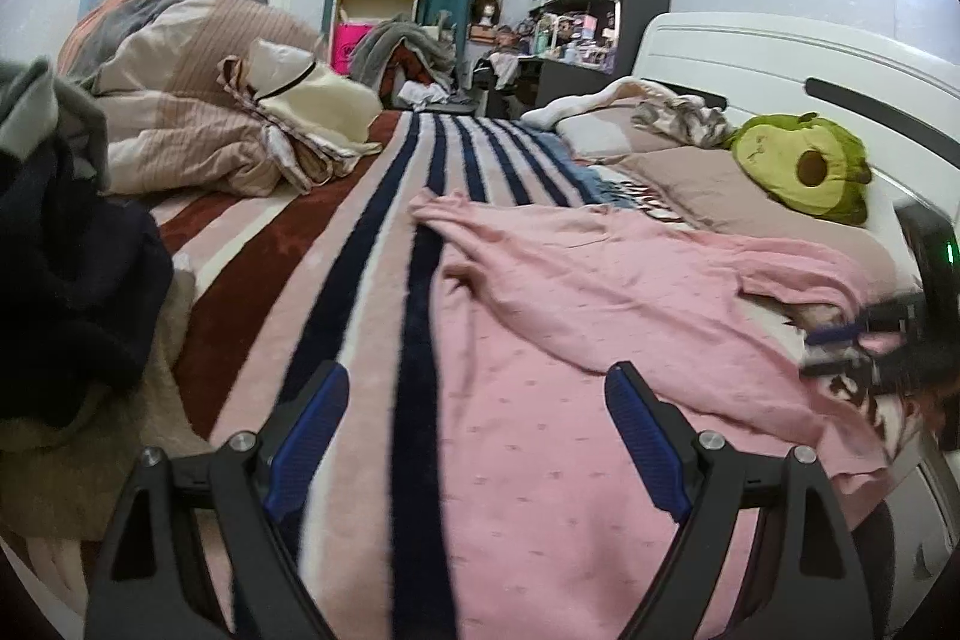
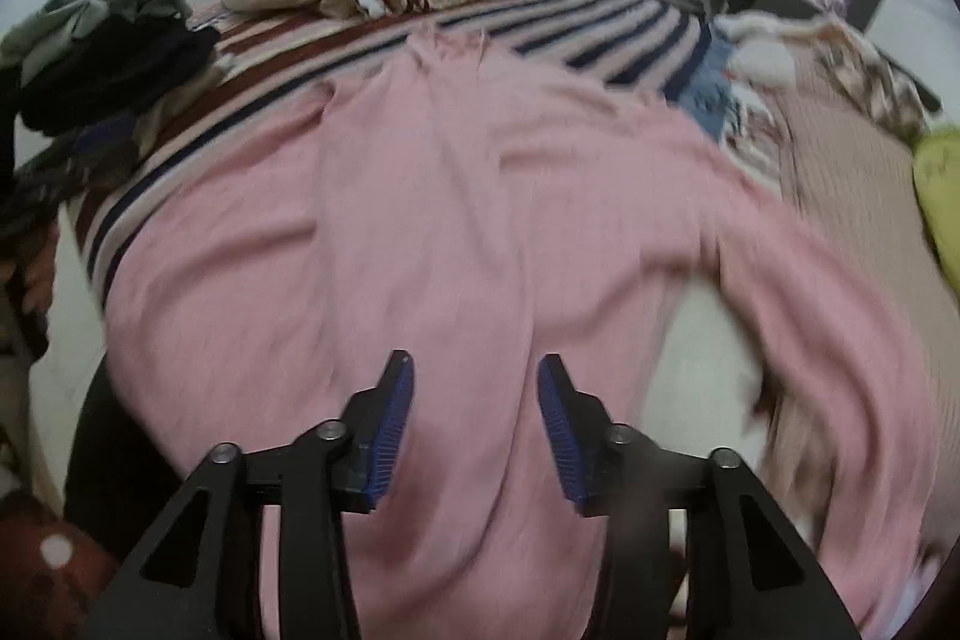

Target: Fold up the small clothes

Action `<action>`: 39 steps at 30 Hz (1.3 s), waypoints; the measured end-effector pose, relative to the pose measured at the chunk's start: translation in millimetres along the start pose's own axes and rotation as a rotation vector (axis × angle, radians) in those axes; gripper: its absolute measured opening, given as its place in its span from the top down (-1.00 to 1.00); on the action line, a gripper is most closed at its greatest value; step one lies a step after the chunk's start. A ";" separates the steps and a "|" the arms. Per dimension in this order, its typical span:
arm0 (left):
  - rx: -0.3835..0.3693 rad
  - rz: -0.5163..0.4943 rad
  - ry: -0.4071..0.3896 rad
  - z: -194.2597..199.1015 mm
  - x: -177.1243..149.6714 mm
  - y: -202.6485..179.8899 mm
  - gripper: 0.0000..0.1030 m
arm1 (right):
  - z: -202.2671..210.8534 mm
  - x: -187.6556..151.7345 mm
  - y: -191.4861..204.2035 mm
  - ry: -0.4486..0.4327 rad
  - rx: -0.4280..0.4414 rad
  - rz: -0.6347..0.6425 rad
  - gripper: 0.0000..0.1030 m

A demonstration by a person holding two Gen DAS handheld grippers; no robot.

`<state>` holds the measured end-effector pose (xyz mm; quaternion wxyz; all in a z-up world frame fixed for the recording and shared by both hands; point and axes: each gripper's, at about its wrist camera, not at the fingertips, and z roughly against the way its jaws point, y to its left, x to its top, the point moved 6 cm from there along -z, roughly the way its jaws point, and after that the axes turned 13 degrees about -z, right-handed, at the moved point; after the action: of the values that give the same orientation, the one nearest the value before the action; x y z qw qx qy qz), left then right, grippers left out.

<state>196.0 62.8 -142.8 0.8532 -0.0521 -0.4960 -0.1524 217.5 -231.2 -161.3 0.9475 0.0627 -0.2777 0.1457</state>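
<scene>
Right tool (image 2: 474,427) parted, nothing pinched, hovering over near part of pink knit top (image 2: 456,232). Left tool (image 1: 477,439) spread wide, also empty, just over top's left edge.

Top lies spread on striped blanket (image 1: 336,244) on bed, rumpled, one sleeve trailing right of body. Looks light, floppy, bit stretchy; guessing it'll sag if lifted by single point, so pinch hem corners or shoulder seams.

Left of top: dark clothes pile (image 1: 72,244). Beyond top: bunched duvet (image 1: 198,112). Right of top: avocado plush (image 1: 804,166), white headboard (image 1: 780,58).
</scene>
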 end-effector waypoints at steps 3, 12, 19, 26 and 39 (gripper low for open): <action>-0.015 -0.018 -0.006 6.9 4.8 -15.3 -0.65 | -0.9 -34.8 -3.1 0.041 0.008 -0.036 0.11; -0.017 -0.083 -0.015 26.3 18.6 -45.0 -0.65 | 8.9 -60.7 -30.4 0.014 0.058 -0.166 0.98; -0.015 -0.104 -0.012 28.8 23.3 -55.0 -0.65 | 15.7 -69.9 -72.1 0.012 -0.029 -0.222 0.97; -0.033 -0.125 -0.005 23.1 28.7 -67.7 -0.65 | 27.4 -64.2 -61.9 -0.041 0.182 -0.294 -0.10; -0.034 -0.138 0.002 22.1 29.4 -71.2 -0.65 | 3.4 -78.6 -39.6 0.015 0.201 -0.255 0.59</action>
<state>169.0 -5.5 -110.7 0.8402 -0.0324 -0.4949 -0.2193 165.0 -288.5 -202.7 0.9493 0.1910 -0.2443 0.0516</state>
